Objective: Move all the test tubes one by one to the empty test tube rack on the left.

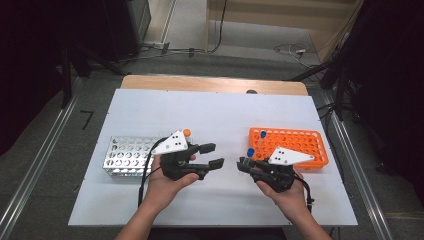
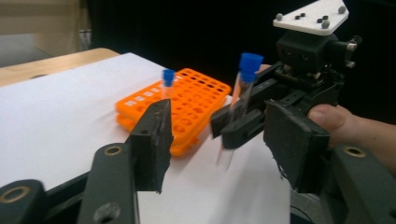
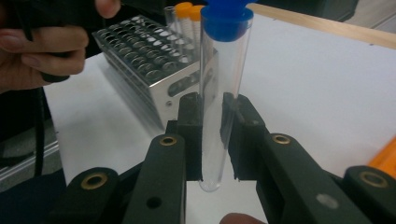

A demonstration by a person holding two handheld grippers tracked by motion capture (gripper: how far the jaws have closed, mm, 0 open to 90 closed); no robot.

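While the right gripper [image 3: 212,140] is clamped on a clear tube [image 3: 219,93] with a blue cap [image 3: 226,21], holding it upright above the white table [image 1: 210,120] between the two racks, the left gripper [image 1: 212,155] faces it with its jaws apart and nothing between them. The tube hangs free, its round bottom below the pads and most of its length above them, so the grip sits low on smooth plastic. That is the main risk: if the left jaws meet the tube off-centre or push before they close, it could swing in the right pads or slide down through them. A release by the right gripper before the left pads press would probably drop the tube on the table, where it would roll. The two grippers are near each other, so their jaws could also knock together beside the tube. A second blue-capped tube [image 2: 168,81] stands in the orange rack [image 1: 295,142] just behind the right hand; a backward sweep might tip it. Orange-capped tubes [image 3: 189,18] stand in the metal rack [image 1: 125,157] near the left hand and could be clipped likewise.
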